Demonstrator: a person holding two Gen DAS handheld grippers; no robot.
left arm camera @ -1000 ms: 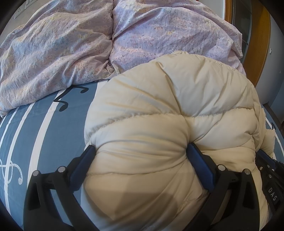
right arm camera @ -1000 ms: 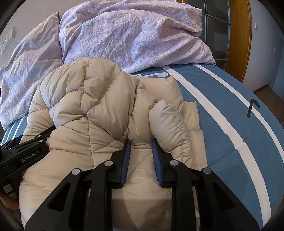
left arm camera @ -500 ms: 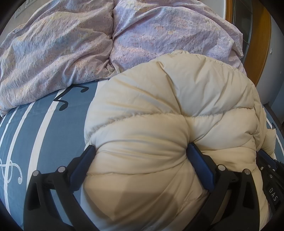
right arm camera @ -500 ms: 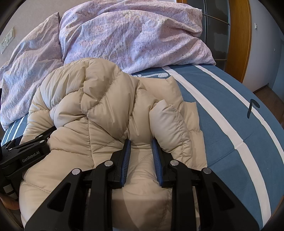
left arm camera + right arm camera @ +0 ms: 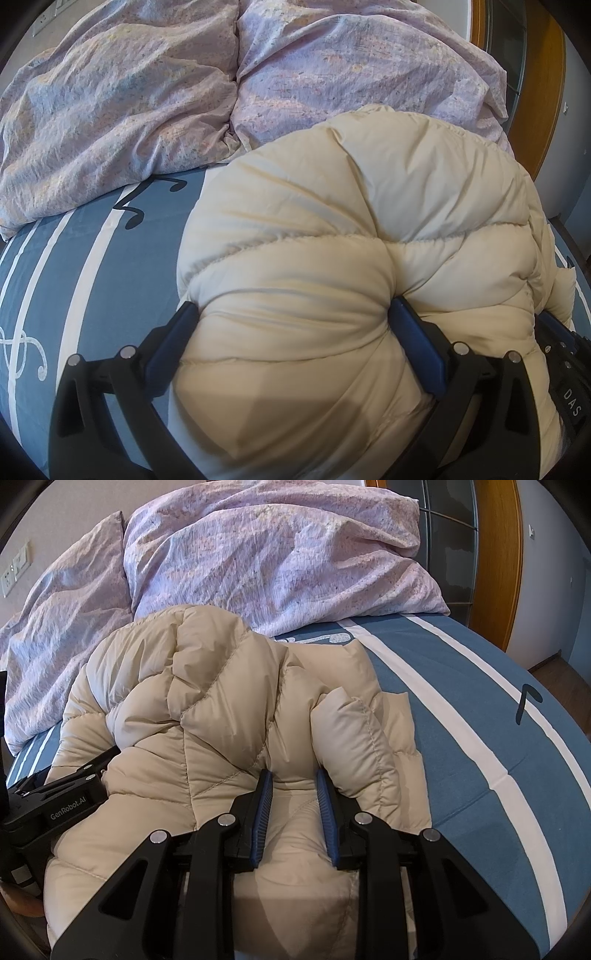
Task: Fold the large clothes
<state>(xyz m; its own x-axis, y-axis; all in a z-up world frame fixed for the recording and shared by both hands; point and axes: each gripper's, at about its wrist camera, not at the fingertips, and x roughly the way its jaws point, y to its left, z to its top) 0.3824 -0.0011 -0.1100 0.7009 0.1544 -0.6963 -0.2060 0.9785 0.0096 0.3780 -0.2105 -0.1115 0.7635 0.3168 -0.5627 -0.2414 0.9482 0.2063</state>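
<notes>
- Left wrist view, nearest part: the left gripper (image 5: 288,314) has its jaws spread wide, and a thick roll of the cream down jacket (image 5: 351,229) fills the whole gap between them. Both blue pads press into the padding, so this gripper holds a big bunch of the jacket.
- Right wrist view, nearest part: the right gripper (image 5: 293,779) has its jaws much closer together. They pinch a narrow fold of the same jacket (image 5: 207,716), and the filling swells out on both sides of the pads.
- Between the two: the left gripper (image 5: 62,797) appears at the left edge of the right wrist view, just beside the jacket's left flank. The two grippers therefore stand side by side on the near edge of the jacket, both pointing forward and downward.
- Further out: the jacket lies in front of both pairs of jaws as a high, loose heap on the blue striped bed sheet (image 5: 480,738). Its long axis seems to run away from the grippers toward the head of the bed, and a flatter part spreads out on the right side.
- Farthest: two lilac pillows (image 5: 332,74) lie beyond the heap, and its far edge comes near to them or touches them; which one is not clear.
- Judgement: the coming move probably depends on this line, because carrying the gripped near edge forward over the heap would fold the jacket across its length.
</notes>
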